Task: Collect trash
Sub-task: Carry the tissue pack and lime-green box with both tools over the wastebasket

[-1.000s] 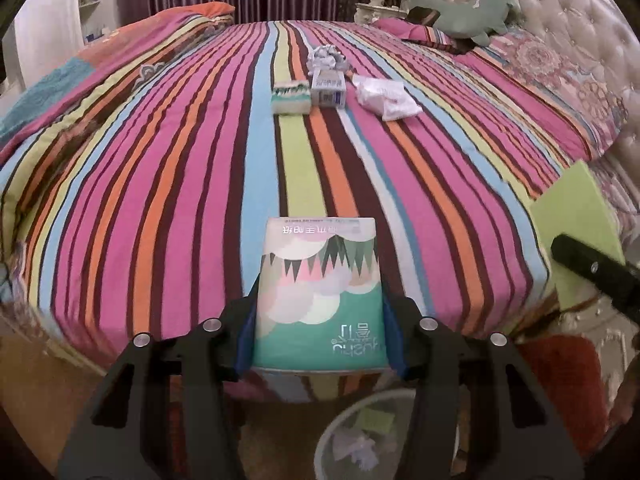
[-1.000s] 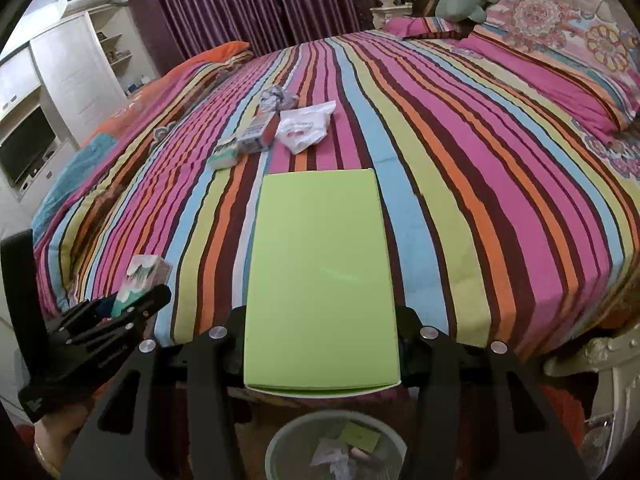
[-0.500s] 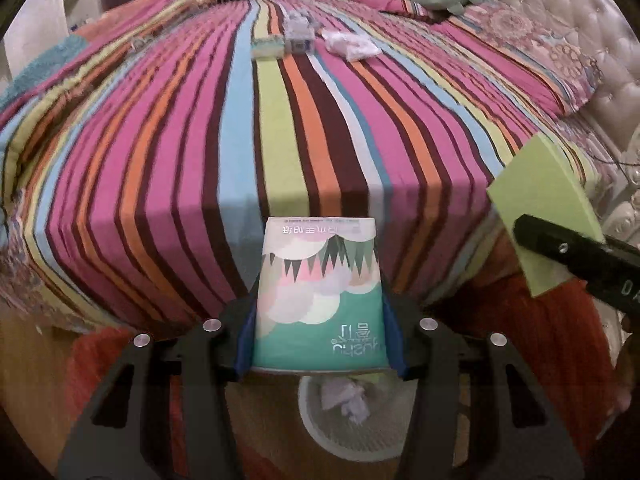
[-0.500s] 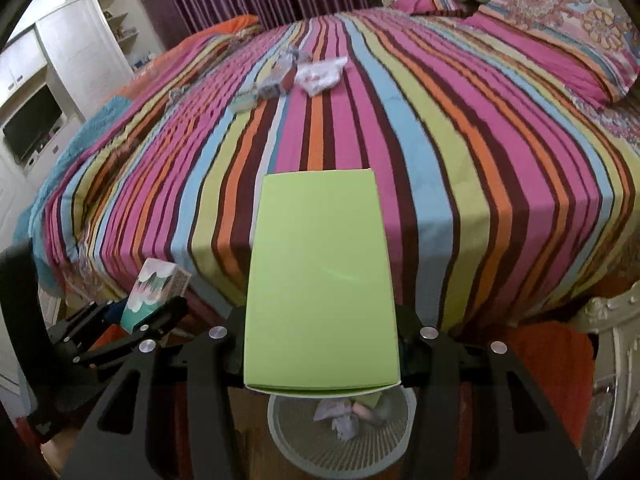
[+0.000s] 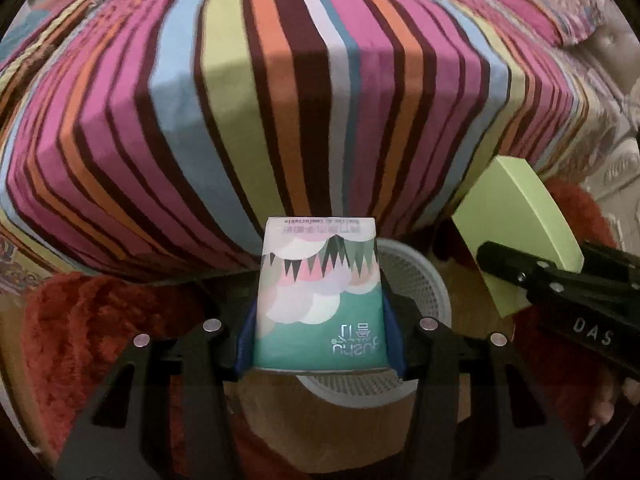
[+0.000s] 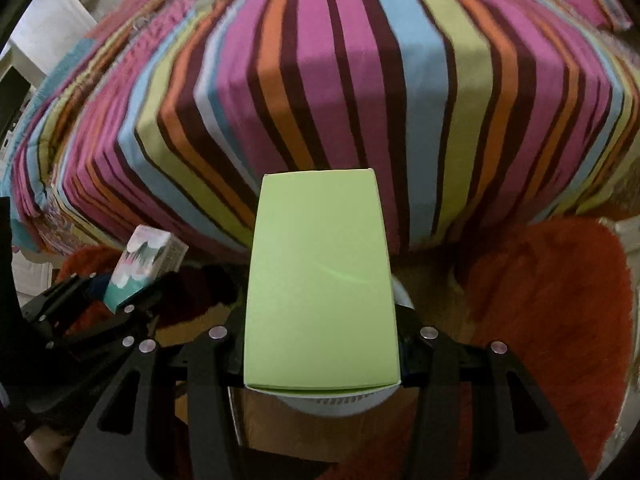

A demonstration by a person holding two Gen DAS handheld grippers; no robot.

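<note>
Clamped between the blue-padded jaws of the left hand-held gripper (image 5: 320, 336), a small soft tissue pack (image 5: 318, 296) with a glossy printed wrapper of teal, pink and white scalloped clouds is seen at lower centre of the left wrist view. Gripped in the same way by the right hand-held gripper (image 6: 322, 354), a flat rectangular box (image 6: 320, 280) of smooth matte lime-green card, with crisp folded edges, fills the lower middle of the right wrist view. Beneath both items a round white bin (image 5: 416, 280) with a finely perforated mesh wall is partly visible, its rim showing below the green box at lower centre of the right view as well. A shaggy red rug (image 6: 540, 320) lies around it on a wooden floor (image 5: 340, 432). Across the upper half of each view the striped cotton bedspread (image 5: 304, 92) is draped over the bed's corner, somewhat blurred. Compared with a second ago, the bed top and its scattered litter have slid to the upper edge, the bin has come up behind the held items, and both grips are unchanged.
</note>
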